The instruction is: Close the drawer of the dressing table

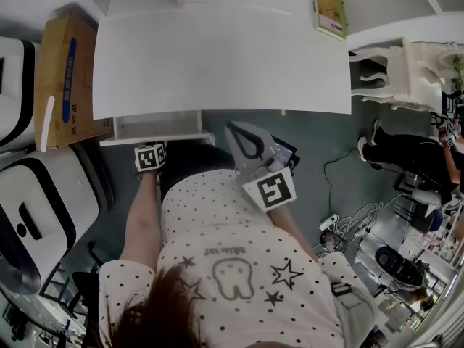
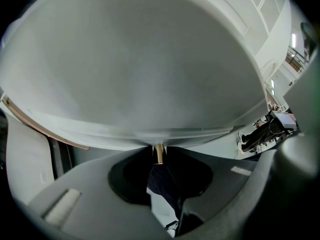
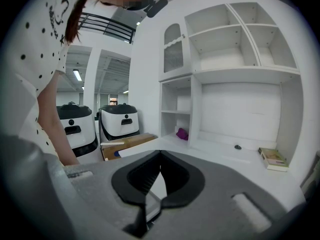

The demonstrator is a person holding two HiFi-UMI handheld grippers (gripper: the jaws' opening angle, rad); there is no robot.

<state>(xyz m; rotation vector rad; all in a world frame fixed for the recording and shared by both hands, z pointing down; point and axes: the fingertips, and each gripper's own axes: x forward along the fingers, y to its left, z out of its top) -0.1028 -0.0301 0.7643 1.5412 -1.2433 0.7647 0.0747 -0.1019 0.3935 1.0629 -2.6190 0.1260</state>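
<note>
**Left fingers on the knob, drawer part open**

The drawer (image 1: 152, 139) stood out from under the front edge of the white worktop (image 1: 217, 56), at 10 o'clock in the head view. The left gripper (image 2: 159, 147) sat at the drawer front, its fingers pinched on the stem of the brass drawer knob (image 2: 159, 155). The right gripper (image 3: 159, 153) hung at 3 o'clock of the left one, short of the worktop, its fingers closed tip to tip on nothing. A cardboard box (image 1: 65, 78) lay at 9 o'clock of the worktop, and a book (image 1: 328, 11) lay on its 1 o'clock corner.

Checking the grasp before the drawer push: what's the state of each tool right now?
Left tool: closed on the brass drawer knob.
Right tool: closed, holding nothing.
</note>
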